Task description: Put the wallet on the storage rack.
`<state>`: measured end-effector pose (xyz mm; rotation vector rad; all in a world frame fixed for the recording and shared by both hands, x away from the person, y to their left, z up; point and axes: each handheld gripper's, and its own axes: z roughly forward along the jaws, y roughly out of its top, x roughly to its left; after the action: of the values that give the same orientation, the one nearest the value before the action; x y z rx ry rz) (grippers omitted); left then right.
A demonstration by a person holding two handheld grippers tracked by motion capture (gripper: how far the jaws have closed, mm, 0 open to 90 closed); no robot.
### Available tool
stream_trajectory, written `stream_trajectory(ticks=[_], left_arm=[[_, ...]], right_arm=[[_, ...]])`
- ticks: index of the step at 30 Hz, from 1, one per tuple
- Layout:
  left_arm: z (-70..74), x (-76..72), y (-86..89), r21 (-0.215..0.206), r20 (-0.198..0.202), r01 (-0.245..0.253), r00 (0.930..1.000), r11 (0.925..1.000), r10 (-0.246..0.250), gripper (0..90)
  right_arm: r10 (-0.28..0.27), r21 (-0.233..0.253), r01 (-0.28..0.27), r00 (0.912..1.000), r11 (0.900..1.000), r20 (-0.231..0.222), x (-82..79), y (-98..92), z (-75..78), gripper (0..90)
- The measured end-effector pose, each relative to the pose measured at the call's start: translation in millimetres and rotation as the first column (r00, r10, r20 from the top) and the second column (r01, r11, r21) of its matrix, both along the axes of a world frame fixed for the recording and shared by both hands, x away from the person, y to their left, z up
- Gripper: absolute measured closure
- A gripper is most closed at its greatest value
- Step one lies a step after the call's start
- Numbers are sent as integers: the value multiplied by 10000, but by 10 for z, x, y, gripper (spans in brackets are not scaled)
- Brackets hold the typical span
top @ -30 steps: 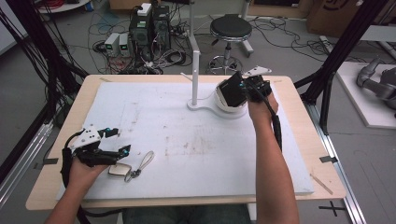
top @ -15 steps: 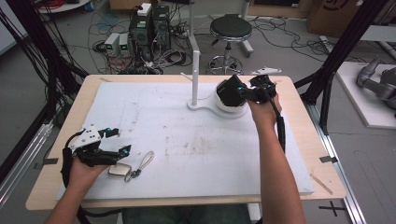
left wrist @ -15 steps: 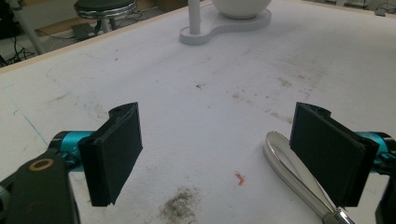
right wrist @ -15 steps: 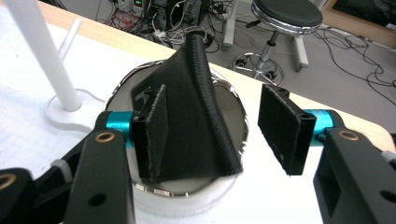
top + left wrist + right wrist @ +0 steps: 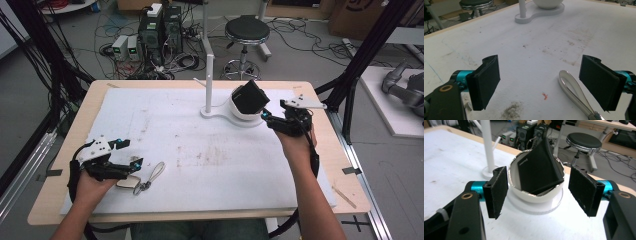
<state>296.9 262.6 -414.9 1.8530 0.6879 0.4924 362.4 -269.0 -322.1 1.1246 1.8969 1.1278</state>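
Lying on the wooden table [image 5: 60,150] is a big white mat [image 5: 200,150]. At the far side of the mat stands a white stand [image 5: 212,107] with a thin pole. A white bowl [image 5: 534,192] sits on it, and a black pouch [image 5: 539,171] leans inside the bowl. The right gripper [image 5: 270,121] is just beside the bowl on the right, jaws wide apart, holding nothing. The left gripper [image 5: 127,152] is near the left edge, jaws wide apart too. A small tag with a silver loop [image 5: 571,91] lies beside it

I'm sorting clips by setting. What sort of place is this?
Probably a robotics lab: computer towers amid loose cables on the floor, a robot arm lying at the side, and black frame struts around the table.
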Motion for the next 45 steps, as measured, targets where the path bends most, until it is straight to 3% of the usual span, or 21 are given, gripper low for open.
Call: stream_trajectory(ticks=[7, 9, 12, 18, 21, 25, 37, 45], left_arm=[[5, -16, 35, -80, -3, -190, 9998, 9998, 190, 169], [2, -21, 29, -81, -28, -176, 9998, 9998, 176, 169], [-12, -10, 15, -76, -88, -159, 9998, 9998, 159, 169], [-15, -18, -26, 38, -112, -80, 9999, 10000, 80, 169], [-11, 2, -25, 73, -104, -17, 9999, 10000, 18, 169], [-17, 33, -2, -37, -124, -55, 9999, 10000, 55, 169], [-14, 15, 85, -136, -44, -165, 9999, 9998, 165, 169], [12, 16, 52, -43, -10, -192, 9998, 9998, 192, 169]], right_arm=[[184, 569, -196, 9996, 9982, 227, -295, -106, -127, 297], [288, 604, -293, 9996, 9977, 82, -363, -148, -218, 296], [342, 565, -336, 9994, 9978, -98, -424, -203, -342, 286], [358, 1193, -336, 9992, 9923, -167, -534, -282, -644, 259], [460, 1175, -414, 9983, 9922, -366, -531, -272, -737, 235], [638, 1024, -603, 9975, 9929, -312, -524, -228, -781, 216], [527, 1078, -489, 9981, 9930, -324, -424, -119, -794, 207], [539, 1109, -505, 9982, 9925, -276, -448, -166, -804, 207]])
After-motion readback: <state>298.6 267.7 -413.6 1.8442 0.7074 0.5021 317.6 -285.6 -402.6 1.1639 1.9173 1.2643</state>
